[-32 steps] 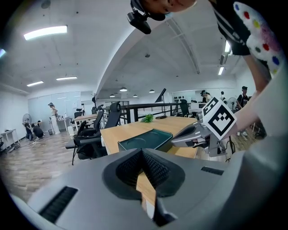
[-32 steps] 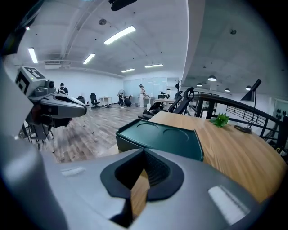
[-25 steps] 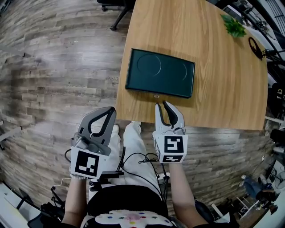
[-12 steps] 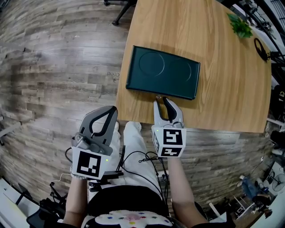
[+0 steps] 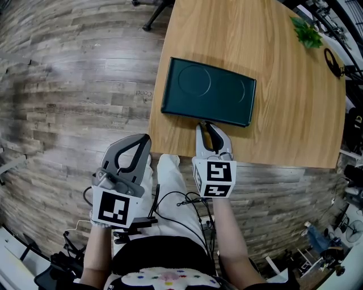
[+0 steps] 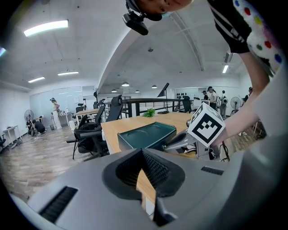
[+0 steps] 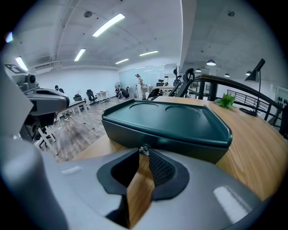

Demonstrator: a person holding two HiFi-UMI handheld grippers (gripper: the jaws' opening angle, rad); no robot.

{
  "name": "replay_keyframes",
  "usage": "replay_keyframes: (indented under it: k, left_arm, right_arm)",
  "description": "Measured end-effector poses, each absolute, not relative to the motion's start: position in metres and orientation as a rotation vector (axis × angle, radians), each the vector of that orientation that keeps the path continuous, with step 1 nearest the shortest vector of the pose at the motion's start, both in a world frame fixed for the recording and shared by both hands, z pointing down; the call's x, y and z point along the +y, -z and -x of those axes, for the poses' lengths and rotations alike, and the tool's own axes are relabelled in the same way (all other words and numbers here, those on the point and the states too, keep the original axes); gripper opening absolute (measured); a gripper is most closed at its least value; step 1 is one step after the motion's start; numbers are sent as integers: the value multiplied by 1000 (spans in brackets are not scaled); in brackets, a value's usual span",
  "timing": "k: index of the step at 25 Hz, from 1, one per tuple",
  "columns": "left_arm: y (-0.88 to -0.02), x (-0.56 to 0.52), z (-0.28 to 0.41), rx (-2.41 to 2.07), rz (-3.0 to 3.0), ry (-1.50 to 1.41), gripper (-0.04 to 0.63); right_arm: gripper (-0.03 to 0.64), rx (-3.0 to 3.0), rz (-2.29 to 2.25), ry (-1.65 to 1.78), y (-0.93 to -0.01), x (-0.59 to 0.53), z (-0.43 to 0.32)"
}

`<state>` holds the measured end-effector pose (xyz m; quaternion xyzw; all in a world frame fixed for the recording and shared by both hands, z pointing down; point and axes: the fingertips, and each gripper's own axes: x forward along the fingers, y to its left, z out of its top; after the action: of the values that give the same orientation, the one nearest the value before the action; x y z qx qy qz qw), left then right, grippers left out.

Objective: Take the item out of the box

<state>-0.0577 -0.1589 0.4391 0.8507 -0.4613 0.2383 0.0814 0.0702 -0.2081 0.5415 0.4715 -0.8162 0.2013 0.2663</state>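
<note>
A dark green box (image 5: 207, 99) with its lid down lies on the wooden table (image 5: 283, 124); two round hollows mark the lid. My right gripper (image 5: 203, 126) is at the middle of the box's near side. In the right gripper view its jaws (image 7: 144, 153) are together, tips right at the small metal latch (image 7: 144, 149) on the box (image 7: 166, 121) front. My left gripper (image 5: 144, 138) hangs left of the table's corner, above the floor and the person's leg, shut and empty (image 6: 143, 153). What is inside the box is hidden.
A small green plant (image 5: 305, 33) and a black cable loop (image 5: 331, 60) sit at the table's far right. A chair base (image 5: 152, 12) stands on the wood floor beyond the table's left edge. Cables (image 5: 180, 205) run over the person's lap.
My right gripper has moved forward a little, from the table's near edge up to the front of the box. The left gripper has stayed in place.
</note>
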Motion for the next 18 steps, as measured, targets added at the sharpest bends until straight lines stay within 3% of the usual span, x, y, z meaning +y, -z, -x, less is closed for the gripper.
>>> replay_keyframes:
  k: [18]
  left_arm:
    - [-438,-143,55,-1323,-2585,-716,2]
  right_arm:
    - [77,-2177,-1301,-548,-542,-186,-70]
